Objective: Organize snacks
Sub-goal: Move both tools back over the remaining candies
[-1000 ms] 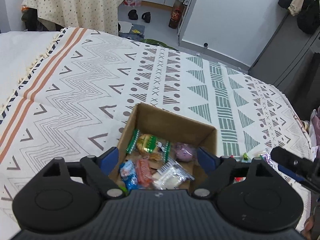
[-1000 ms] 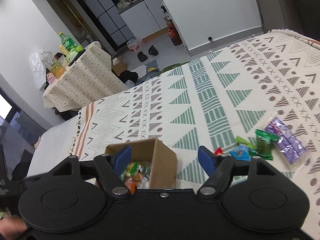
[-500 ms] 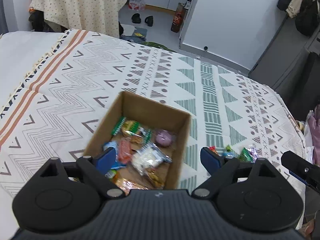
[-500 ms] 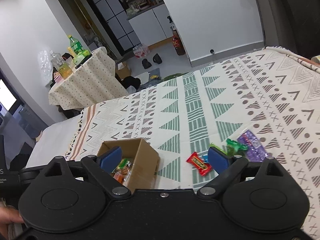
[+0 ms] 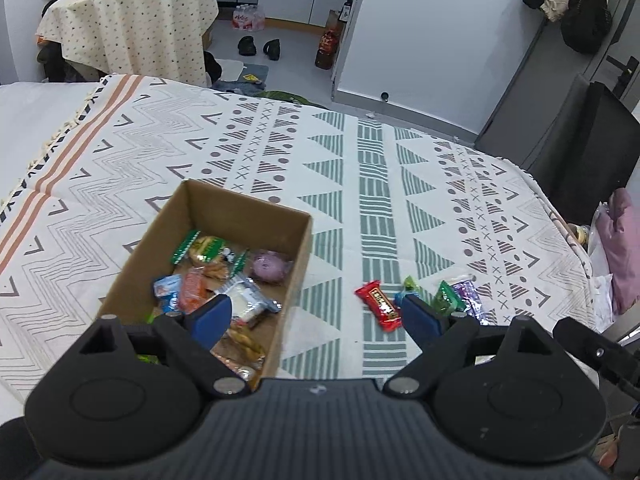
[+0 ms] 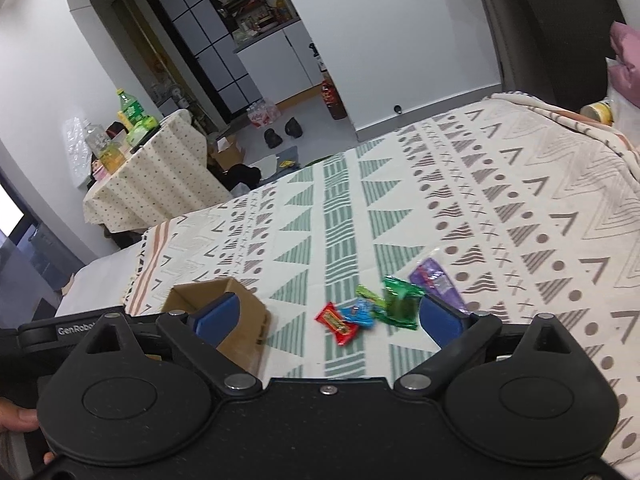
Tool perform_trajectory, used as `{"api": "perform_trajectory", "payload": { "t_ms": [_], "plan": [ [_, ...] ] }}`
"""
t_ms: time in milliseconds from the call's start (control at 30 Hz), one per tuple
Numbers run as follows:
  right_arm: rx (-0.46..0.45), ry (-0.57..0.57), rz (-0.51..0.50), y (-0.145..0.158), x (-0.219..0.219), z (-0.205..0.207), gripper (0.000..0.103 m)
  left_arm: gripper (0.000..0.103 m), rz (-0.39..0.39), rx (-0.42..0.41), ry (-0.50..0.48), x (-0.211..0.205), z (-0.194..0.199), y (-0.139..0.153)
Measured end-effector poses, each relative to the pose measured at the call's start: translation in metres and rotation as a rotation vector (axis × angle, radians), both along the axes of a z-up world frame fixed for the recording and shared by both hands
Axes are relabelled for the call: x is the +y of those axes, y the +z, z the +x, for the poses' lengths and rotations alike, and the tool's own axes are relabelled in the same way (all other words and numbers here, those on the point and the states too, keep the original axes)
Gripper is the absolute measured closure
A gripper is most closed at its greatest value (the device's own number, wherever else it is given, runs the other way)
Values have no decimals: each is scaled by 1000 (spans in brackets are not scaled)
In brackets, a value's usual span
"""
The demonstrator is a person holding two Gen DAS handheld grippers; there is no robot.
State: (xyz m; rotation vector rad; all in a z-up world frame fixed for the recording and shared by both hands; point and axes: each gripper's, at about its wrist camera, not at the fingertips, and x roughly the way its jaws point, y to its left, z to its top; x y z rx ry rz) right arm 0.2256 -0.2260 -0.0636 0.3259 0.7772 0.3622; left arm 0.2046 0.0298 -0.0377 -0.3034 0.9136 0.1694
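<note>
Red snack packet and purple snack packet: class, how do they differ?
The red snack packet lies nearest the cardboard box; the purple snack packet lies farthest. The red one is opaque and shorter; the purple one is longer with a shiny wrapper. Both lie loose on the patterned blanket, outside the box.

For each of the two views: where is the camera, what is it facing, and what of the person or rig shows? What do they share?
Left wrist: on the left hand-held gripper, open, looking down over the cardboard box; no hand shows.
Right wrist: on the right hand-held gripper, open, facing loose snacks; a hand at the left edge.
Shared: box, red snack packet, patterned blanket.
</note>
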Motion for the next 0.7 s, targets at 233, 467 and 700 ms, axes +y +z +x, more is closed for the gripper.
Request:
{"api": "perform_trajectory", "payload": {
  "t_ms": [233,467,700],
  "plan": [
    [3,-27,16,-12,-22,5,6,12,36,-2,-40,-21,9,-3],
    [-3,-66,27,-32,-38,10,6,12,21,5,-73,-37,23,-16],
    [56,-91,52,-63,-47,25,20,15,1,14,-96,-49,41,-36]
  ]
}}
